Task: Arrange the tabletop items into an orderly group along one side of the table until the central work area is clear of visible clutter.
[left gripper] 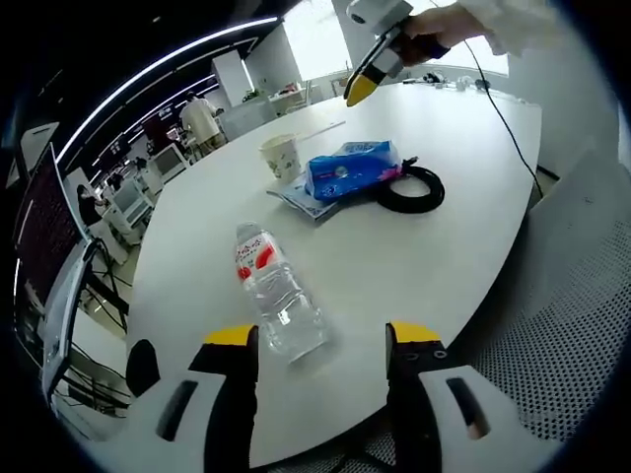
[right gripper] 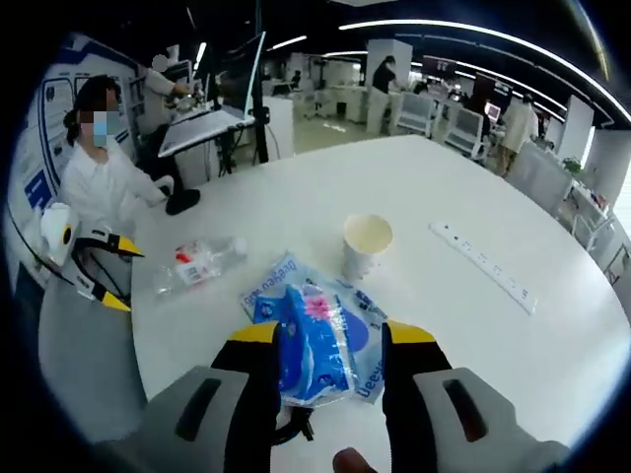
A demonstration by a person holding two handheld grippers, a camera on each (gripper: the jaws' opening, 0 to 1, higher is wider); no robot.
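A clear water bottle (left gripper: 276,296) with a red label lies on the white table (left gripper: 414,266); its lower end reaches between the jaws of my open left gripper (left gripper: 323,340). Further off are a paper cup (left gripper: 281,155), a blue tissue pack (left gripper: 353,168) resting on a flat blue-white packet (left gripper: 296,200), and a black cable coil (left gripper: 411,189). My right gripper (left gripper: 367,79) hangs above them, held by a hand. In the right gripper view, my right gripper (right gripper: 333,337) is open above the tissue pack (right gripper: 311,345), with the cup (right gripper: 367,241), bottle (right gripper: 197,261) and left gripper (right gripper: 118,274) beyond.
A white power strip (right gripper: 483,266) lies on the table's far right side. A black cord (left gripper: 503,118) runs across the table near its edge. A person in white (right gripper: 99,182) sits at the table's left. A mesh chair (left gripper: 572,325) stands by the near edge.
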